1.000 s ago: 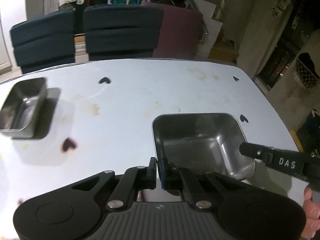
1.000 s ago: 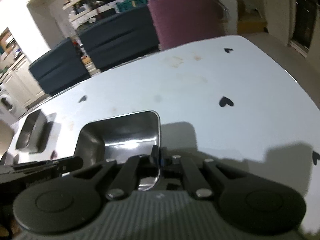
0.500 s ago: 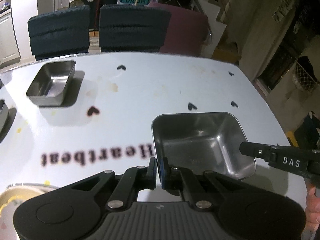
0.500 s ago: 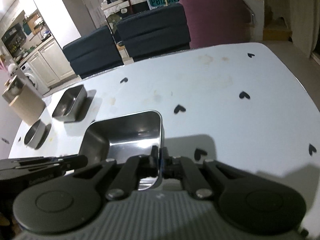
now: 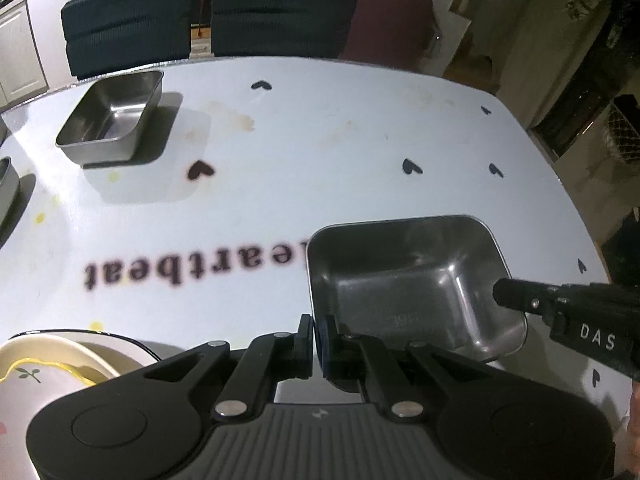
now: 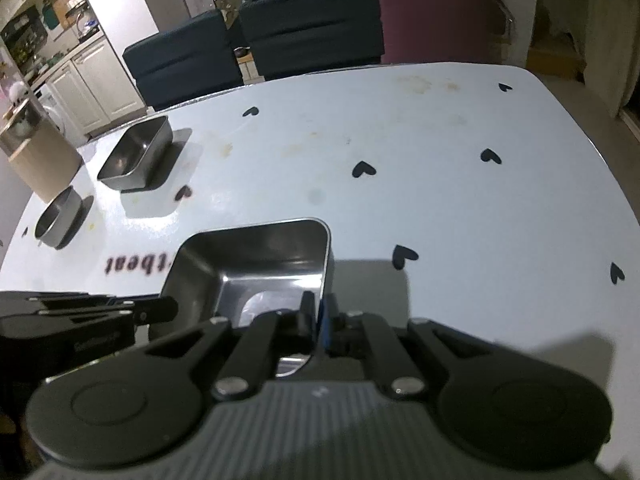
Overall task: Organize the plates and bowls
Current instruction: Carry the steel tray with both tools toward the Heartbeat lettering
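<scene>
A square steel bowl (image 5: 404,280) hangs just above the white table (image 5: 320,132), casting a shadow on it. My left gripper (image 5: 318,330) is shut on the bowl's near left rim. My right gripper (image 6: 319,316) is shut on the opposite rim, and in the left wrist view it (image 5: 508,294) reaches in from the right. The same bowl (image 6: 256,268) fills the middle of the right wrist view, with the left gripper (image 6: 168,308) at its left side. A small rectangular steel tray (image 5: 112,120) stands at the far left, and a cream plate (image 5: 44,364) lies near me at the left.
A round steel bowl (image 6: 58,216) and a brown box (image 6: 40,160) stand at the table's left end. Dark blue chairs (image 6: 248,44) and a maroon chair (image 6: 436,20) line the far side. Printed lettering and black hearts mark the tabletop.
Both grippers have carried the square bowl leftward and nearer across the table. The small tray, the lettering and then the cream plate have come into view.
</scene>
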{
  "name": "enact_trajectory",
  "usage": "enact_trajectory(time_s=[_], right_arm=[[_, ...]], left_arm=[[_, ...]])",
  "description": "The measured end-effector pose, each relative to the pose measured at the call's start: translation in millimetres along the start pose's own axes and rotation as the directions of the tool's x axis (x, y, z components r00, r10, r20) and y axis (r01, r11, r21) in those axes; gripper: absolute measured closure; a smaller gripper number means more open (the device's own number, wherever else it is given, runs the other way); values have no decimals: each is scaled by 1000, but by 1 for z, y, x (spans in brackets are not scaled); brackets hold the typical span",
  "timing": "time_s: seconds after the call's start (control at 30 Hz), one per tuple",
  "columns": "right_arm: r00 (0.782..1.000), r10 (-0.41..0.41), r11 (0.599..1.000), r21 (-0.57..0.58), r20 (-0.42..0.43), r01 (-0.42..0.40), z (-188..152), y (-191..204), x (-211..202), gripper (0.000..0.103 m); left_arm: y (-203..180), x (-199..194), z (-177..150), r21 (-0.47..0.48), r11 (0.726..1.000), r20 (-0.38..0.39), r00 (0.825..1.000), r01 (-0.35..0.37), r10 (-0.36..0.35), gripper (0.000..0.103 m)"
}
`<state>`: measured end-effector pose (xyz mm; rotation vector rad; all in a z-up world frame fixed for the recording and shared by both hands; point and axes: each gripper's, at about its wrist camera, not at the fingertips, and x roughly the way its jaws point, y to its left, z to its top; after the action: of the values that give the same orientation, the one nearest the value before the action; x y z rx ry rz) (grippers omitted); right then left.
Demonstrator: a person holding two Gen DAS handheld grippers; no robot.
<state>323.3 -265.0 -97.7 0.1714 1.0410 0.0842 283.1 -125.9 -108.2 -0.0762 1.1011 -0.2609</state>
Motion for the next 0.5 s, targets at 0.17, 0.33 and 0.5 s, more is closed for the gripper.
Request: enact_trajectory(time_s=[0.17, 0.33, 0.5], right_arm=[[1000, -26, 1000, -4, -14, 26, 4, 3, 5, 99], [998, -47, 999, -9, -34, 46, 4, 3, 12, 99], [997, -60, 998, -19, -44, 59, 5, 6, 16, 99]], left_arm=[[-2, 6, 0, 9, 1000, -11, 1000, -3, 4, 99], [-3, 11, -1, 19, 1000, -20, 1000, -13, 13, 99], [-1, 13, 0, 22, 1000, -21, 1000, -12, 13, 99]])
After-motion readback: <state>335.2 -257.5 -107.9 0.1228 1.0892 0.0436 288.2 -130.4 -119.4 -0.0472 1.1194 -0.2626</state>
